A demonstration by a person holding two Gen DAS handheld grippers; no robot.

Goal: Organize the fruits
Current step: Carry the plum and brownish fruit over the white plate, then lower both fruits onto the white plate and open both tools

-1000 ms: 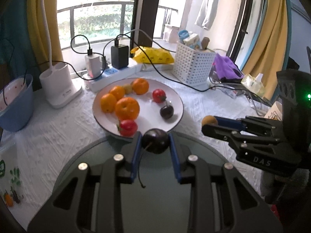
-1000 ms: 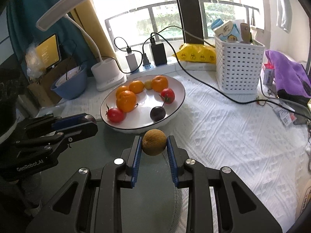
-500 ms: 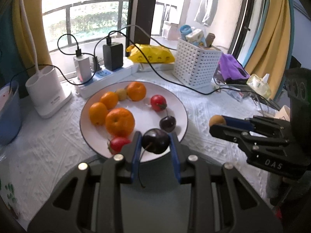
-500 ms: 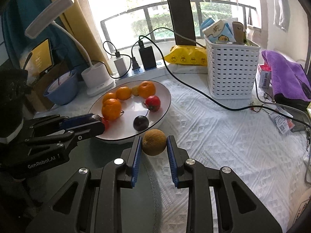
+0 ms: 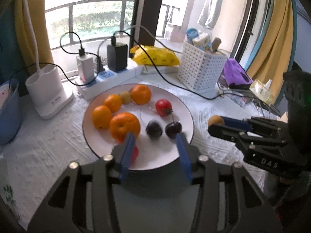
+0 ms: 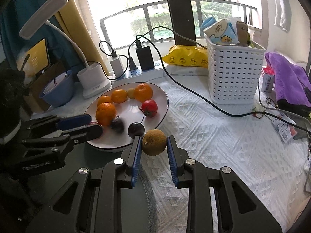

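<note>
The right hand-held gripper (image 6: 154, 145) clamps a round tan-brown fruit (image 6: 154, 142) just off the white round plate's (image 5: 186, 114) near-right rim. The left hand-held gripper (image 5: 154, 142), just opened, hangs empty over the blurred dark plum (image 5: 154, 130) on that plate.

On the surface (image 6: 223, 151) the plate (image 5: 186, 114) is sitting in front of the power strip (image 5: 108, 77), with the lamp base (image 5: 48, 95) lying to its left and the basket (image 5: 200, 71) standing behind it to the right. Four oranges (image 5: 124, 125) and a small round fruit (image 5: 125, 97) are lying along the plate's left and back, a tomato (image 5: 163, 107) is sitting toward the right, and two plums (image 5: 154, 130) are resting side by side near the front edge. The left claw (image 5: 155, 141) is hanging over the plate's near rim, while the right claw (image 6: 154, 145) is hovering just beside the plate's right edge with a round fruit (image 6: 154, 142) sitting between its pads.
</note>
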